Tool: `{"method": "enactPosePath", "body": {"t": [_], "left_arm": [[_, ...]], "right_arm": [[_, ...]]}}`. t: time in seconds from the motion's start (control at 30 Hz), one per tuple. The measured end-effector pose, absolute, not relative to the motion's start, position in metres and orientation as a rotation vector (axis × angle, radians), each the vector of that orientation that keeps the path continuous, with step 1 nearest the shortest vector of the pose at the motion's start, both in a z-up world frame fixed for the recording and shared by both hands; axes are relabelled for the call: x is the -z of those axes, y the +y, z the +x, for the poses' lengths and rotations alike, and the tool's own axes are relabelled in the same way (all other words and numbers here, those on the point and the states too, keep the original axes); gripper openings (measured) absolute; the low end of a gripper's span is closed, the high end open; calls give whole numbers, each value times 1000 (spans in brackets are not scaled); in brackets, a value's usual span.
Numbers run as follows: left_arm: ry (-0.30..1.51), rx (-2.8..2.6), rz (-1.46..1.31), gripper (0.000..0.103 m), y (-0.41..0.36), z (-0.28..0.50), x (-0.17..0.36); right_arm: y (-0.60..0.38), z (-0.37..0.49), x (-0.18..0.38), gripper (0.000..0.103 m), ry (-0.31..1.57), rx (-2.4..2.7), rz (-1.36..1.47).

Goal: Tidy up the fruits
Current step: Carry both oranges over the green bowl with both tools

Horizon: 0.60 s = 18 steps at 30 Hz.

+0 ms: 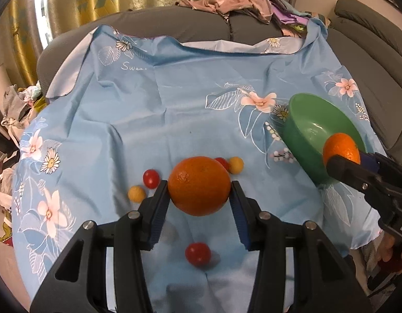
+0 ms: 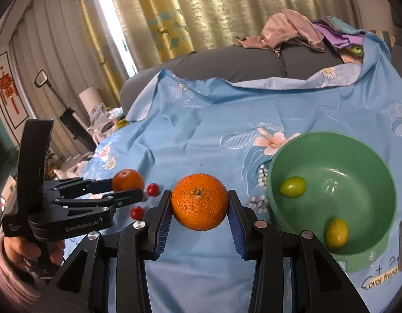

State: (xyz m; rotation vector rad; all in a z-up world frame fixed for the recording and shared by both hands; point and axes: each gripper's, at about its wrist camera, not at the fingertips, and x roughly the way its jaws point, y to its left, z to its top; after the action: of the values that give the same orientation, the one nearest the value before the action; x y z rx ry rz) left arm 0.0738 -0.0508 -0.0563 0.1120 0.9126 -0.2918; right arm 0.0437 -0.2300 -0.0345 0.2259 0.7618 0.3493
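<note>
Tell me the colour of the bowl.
Green; the bowl shows best in the right wrist view.

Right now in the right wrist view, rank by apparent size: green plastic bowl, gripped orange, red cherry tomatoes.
1. Green plastic bowl
2. Orange in the right gripper, enlarged by nearness
3. Two red cherry tomatoes, alike

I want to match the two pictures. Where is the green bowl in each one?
Left wrist view: the green bowl sits at the right edge, partly behind the right tool and its orange.
Right wrist view: the bowl is at the lower right, with two small yellow-green fruits inside.
Shared landmark: the pink flower printed on the blue cloth, just left of the bowl.
</note>
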Motion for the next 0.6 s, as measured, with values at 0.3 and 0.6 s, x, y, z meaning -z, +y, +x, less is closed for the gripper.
{"method": "enactPosePath", "body": {"t": [0.3,0.6], "left_arm": [[873,294,114,46,-52,49,40],[831,307,143,46,-61,33,24]], "right_arm": [[-228,25,20,42,729,-359,214],[-231,15,14,43,706,-358,216]]}}
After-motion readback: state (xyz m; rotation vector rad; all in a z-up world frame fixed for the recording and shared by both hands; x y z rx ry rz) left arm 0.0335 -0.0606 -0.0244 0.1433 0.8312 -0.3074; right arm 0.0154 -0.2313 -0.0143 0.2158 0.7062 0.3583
